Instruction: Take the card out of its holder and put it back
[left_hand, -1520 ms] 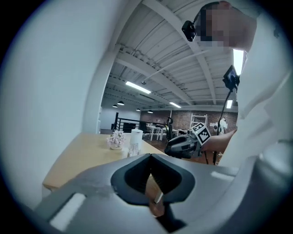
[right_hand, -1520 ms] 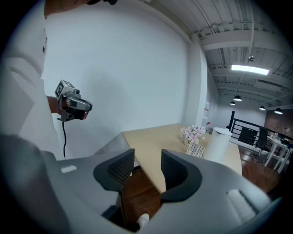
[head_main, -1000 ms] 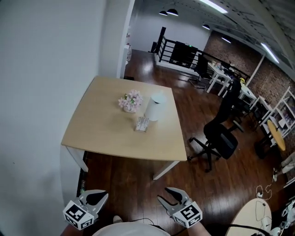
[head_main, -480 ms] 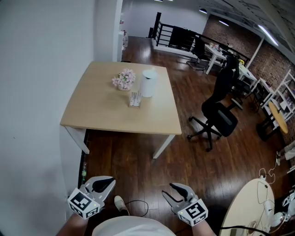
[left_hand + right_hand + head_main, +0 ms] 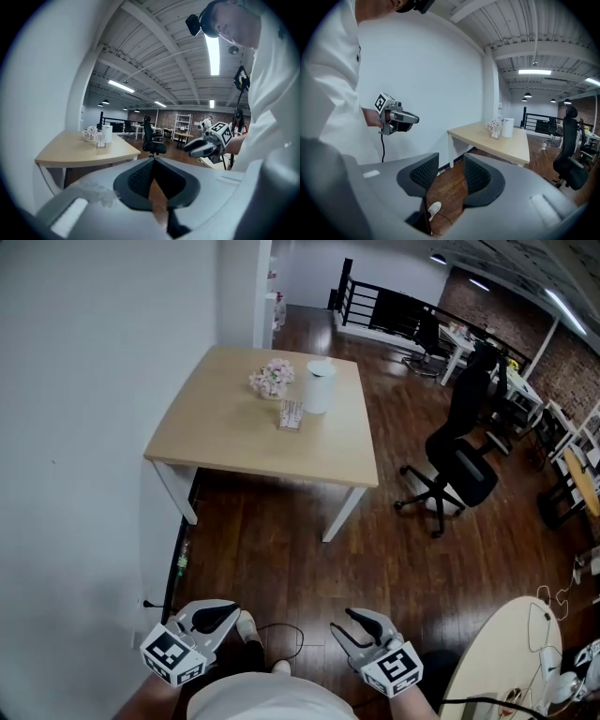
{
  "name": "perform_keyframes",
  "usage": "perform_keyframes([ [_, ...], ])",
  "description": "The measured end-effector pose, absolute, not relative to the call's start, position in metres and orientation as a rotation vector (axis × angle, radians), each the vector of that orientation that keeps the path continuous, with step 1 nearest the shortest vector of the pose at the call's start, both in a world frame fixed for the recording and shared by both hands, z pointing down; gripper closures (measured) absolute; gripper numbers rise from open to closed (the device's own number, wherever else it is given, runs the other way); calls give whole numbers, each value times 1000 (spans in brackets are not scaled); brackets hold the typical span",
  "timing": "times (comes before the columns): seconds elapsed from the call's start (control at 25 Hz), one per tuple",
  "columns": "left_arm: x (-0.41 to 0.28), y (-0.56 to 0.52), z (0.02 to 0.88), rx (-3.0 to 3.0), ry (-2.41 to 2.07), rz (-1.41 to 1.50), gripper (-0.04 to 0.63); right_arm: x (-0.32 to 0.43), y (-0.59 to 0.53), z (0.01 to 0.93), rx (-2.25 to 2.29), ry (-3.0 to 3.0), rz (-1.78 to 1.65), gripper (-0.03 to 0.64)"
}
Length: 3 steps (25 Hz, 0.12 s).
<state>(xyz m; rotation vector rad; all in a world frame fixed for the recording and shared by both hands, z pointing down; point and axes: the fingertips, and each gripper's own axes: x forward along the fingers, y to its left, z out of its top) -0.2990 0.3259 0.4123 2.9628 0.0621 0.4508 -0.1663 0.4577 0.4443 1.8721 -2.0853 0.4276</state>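
Note:
A small clear card holder (image 5: 291, 414) with a card in it stands on the light wooden table (image 5: 225, 442), beside pink flowers (image 5: 272, 379) and a white cylinder (image 5: 320, 387). Both grippers hang low near my body, far from the table and over the wooden floor. My left gripper (image 5: 225, 612) has its pads meeting at the tips (image 5: 153, 160), with nothing held. My right gripper (image 5: 342, 622) is open, its jaws closing a little, and only floor shows between its pads (image 5: 450, 168). The holder shows small and distant in both gripper views (image 5: 100, 140) (image 5: 495, 130).
A white wall runs along the left. A black office chair (image 5: 459, 470) stands right of the table. A round white table (image 5: 516, 681) sits at the bottom right. A cable (image 5: 281, 638) lies on the dark floor by my feet.
The view has swung, so the table now sits higher and further right in the head view. Both grippers stay low at the bottom edge, empty.

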Motion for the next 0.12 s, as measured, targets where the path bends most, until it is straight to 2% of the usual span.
perform_keyframes([
  [0.12, -316, 352, 419, 2943, 40, 471, 594, -181, 478, 445, 1850, -2104, 429, 449],
])
